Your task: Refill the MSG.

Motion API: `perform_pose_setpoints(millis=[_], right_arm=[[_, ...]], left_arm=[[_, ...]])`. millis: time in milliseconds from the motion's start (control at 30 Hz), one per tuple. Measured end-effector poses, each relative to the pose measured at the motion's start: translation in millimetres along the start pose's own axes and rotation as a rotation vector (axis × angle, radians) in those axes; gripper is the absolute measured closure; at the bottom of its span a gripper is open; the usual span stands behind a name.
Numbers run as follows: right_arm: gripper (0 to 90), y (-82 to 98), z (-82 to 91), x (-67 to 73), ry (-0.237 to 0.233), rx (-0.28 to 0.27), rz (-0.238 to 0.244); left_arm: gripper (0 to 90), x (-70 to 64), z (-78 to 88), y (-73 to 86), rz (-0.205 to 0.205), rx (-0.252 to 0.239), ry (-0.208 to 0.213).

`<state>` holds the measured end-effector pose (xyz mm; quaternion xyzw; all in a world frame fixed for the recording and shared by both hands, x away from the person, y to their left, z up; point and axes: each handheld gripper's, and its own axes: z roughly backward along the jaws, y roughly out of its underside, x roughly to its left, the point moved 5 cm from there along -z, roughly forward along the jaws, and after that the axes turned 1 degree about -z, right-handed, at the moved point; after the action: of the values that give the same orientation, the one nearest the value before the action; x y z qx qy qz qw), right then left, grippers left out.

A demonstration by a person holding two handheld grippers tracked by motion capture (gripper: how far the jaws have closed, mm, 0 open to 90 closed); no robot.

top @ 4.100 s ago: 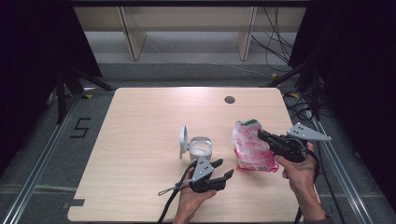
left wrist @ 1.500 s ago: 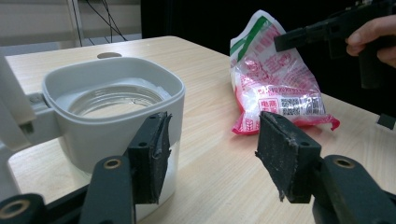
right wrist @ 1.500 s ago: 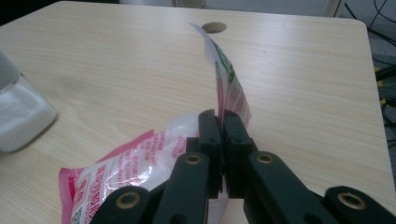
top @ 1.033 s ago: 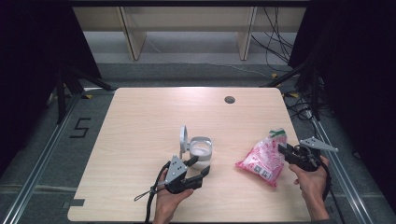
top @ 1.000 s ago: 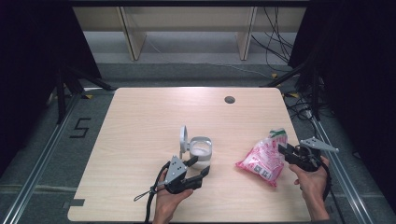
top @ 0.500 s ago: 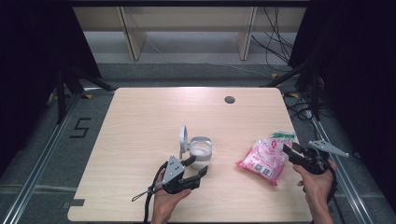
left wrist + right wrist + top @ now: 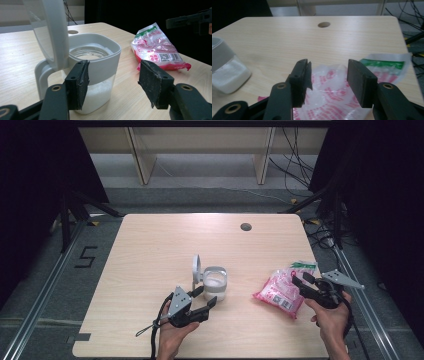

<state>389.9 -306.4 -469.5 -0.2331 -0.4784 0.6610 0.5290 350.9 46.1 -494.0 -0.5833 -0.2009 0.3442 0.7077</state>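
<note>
The right tool [image 7: 302,281], jaws just opening, is letting the pink plastic bag [image 7: 278,292] lie on the table [image 7: 150,250], while the left tool [image 7: 206,297], jaws apart, is waiting by the clear white-lidded tub [image 7: 215,283].

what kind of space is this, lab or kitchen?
Most likely a lab recording station, not a kitchen. The pale wooden table stands between black curtains, with loose black cables on the grey floor behind it and metal floor rails marked with a 5 alongside.
</note>
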Motion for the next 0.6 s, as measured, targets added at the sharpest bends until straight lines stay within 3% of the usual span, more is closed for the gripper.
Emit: perform_pose_setpoints(millis=[67, 100, 167, 200, 233, 267, 367, 400, 433, 500, 533, 567, 600], right_arm=[[50.9, 0.7, -3.8, 3.1, -0.025, -0.006, 0.047], [50.9, 1.8, -5.4, 6.5, -0.036, 0.002, 0.05], [50.1, 5.1, -6.6, 15.9, -0.048, 0.03, 0.009], [49.9, 4.6, -8.1, 15.7, -0.052, 0.021, 0.048], [49.5, 6.7, -8.7, 20.4, -0.066, 0.036, 0.022], [49.3, 7.5, -9.9, 20.8, -0.071, 0.04, 0.056], [48.2, 11.3, -13.0, 24.0, -0.072, 0.051, 0.065], [47.8, 12.9, -12.6, 27.3, -0.08, 0.065, 0.035], [47.3, 13.8, -14.6, 25.2, -0.071, 0.056, 0.073], [46.9, 15.9, -15.4, 26.0, -0.062, 0.06, 0.087], [46.8, 18.1, -12.5, 29.1, -0.063, 0.092, 0.06], [46.8, 17.3, -14.2, 29.7, -0.083, 0.058, 0.07], [46.8, 19.3, -12.4, 30.6, -0.074, 0.083, 0.074]], left_arm=[[40.5, 1.2, 0.4, -0.1, 0.003, -0.006, 0.006], [40.5, 2.4, 2.0, 0.0, -0.006, 0.011, -0.005], [40.3, 4.3, 4.0, -1.0, -0.005, 0.013, -0.012], [40.3, 5.4, 5.8, -1.7, -0.003, 0.013, -0.02], [40.3, 7.3, 7.3, -2.2, -0.01, 0.014, -0.018], [40.3, 7.8, 7.9, -2.2, -0.001, 0.012, -0.026], [40.3, 11.4, 10.2, -1.2, -0.001, 0.02, -0.034], [40.3, 12.8, 10.3, -1.3, -0.005, 0.011, -0.027], [40.3, 14.3, 12.4, -1.1, -0.002, 0.021, -0.039], [39.8, 17.0, 13.7, -1.2, 0.007, 0.011, -0.036], [39.6, 18.8, 15.6, -1.1, 0.0, 0.022, -0.047], [39.6, 20.1, 16.0, -1.2, 0.006, 0.014, -0.045], [39.6, 22.0, 17.6, -1.3, 0.005, 0.019, -0.053]])
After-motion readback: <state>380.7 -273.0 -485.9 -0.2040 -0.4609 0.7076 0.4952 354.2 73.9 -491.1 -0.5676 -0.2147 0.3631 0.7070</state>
